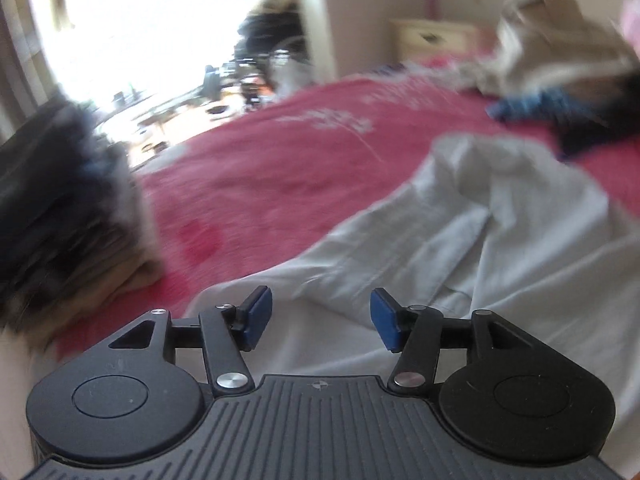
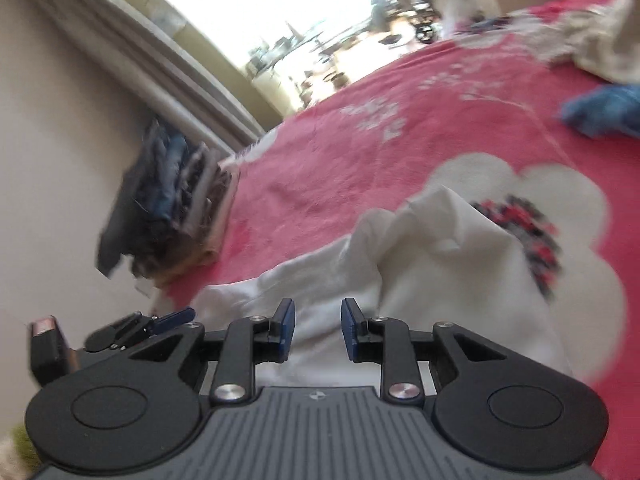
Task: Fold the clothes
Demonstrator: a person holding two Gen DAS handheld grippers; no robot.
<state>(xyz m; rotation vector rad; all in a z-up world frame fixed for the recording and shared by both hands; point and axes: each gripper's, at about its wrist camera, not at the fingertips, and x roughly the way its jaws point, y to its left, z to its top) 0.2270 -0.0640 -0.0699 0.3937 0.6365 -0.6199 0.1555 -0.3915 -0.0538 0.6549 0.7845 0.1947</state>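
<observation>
A pale white garment lies rumpled on the pink bedspread. My left gripper hovers over its near edge, open, with nothing between the blue pads. In the right wrist view the same white garment lies bunched over a white flower print. My right gripper stands open above it with a narrower gap; the pads press on no cloth. Low at the left of that view, a blue pad of the left gripper shows.
A stack of folded dark and grey clothes sits at the bed's left edge by a wall. A heap of unfolded beige clothes and a blue item lie far right. A bright window and a cluttered table lie beyond.
</observation>
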